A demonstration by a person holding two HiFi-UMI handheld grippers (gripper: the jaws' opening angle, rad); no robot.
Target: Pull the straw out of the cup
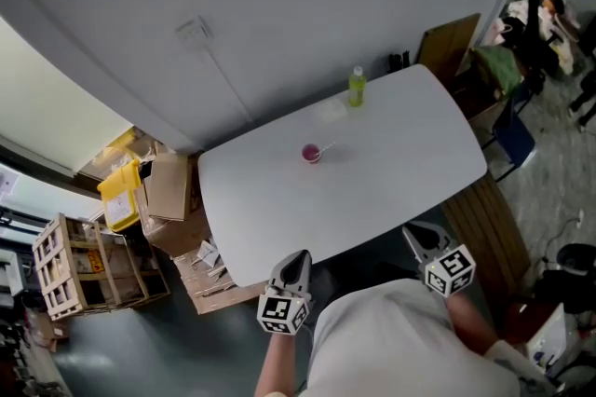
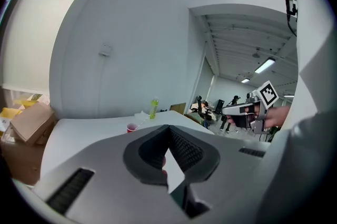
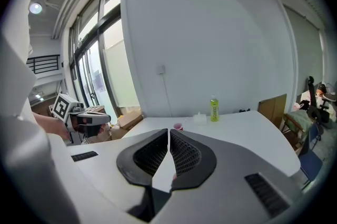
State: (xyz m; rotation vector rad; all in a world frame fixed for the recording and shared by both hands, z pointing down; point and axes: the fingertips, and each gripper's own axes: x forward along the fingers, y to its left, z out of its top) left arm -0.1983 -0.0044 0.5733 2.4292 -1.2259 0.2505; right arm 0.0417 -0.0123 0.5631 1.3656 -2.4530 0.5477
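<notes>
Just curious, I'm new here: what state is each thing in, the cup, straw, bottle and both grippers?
Cup: upright on the table, straw inside.
Straw: in the cup, leaning, not pulled out.
Bottle: upright.
Left gripper: shut, empty.
Right gripper: shut, empty.

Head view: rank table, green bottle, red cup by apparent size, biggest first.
1. table, by far the largest
2. green bottle
3. red cup
Bottle and cup look close in size, and the steep downward view foreshortens both, so that pair is unsure.
</notes>
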